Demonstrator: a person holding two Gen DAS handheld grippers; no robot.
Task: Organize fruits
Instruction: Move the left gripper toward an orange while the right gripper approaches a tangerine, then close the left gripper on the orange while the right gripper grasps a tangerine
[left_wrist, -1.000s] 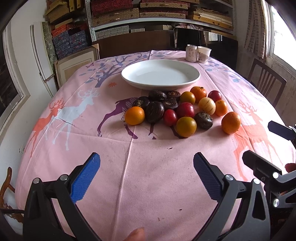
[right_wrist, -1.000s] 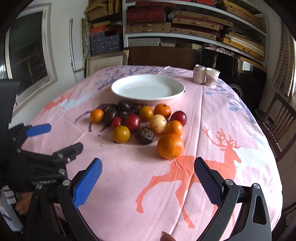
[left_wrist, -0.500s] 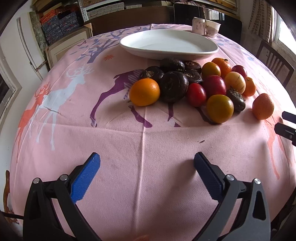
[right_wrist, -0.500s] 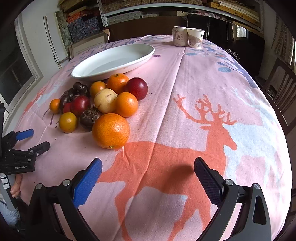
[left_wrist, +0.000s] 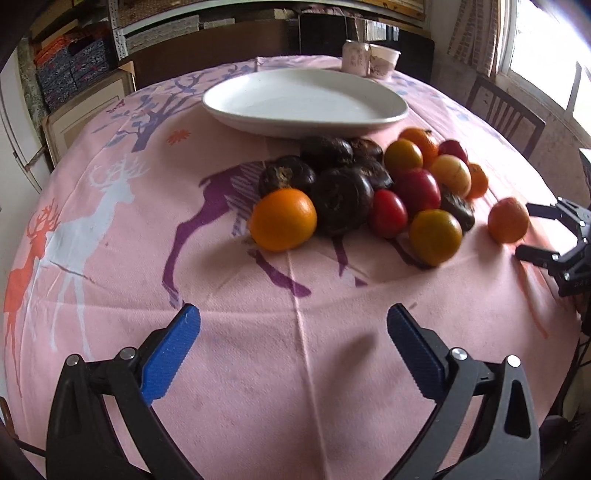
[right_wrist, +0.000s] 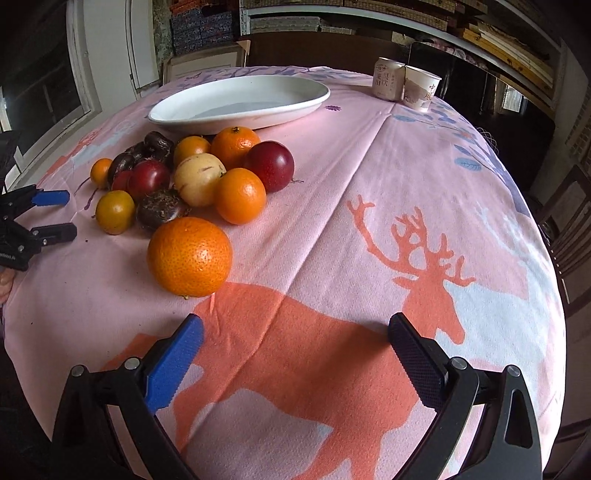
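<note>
A pile of fruit lies on the pink tablecloth in front of a white plate, which also shows in the right wrist view. The pile holds oranges, red plums, dark purple fruits and a pale yellow fruit. My left gripper is open and empty, low over the cloth, short of an orange. My right gripper is open and empty, just behind and right of a big orange. That big orange shows in the left wrist view next to the right gripper's fingers.
A can and a paper cup stand beyond the plate at the table's far side. A chair stands at the right edge. Shelves and boxes line the back wall. The round table's edge curves away on both sides.
Both grippers have moved forward and lower toward the fruit pile; the fruits loom larger. Both stay open and empty. No fruit has moved.
</note>
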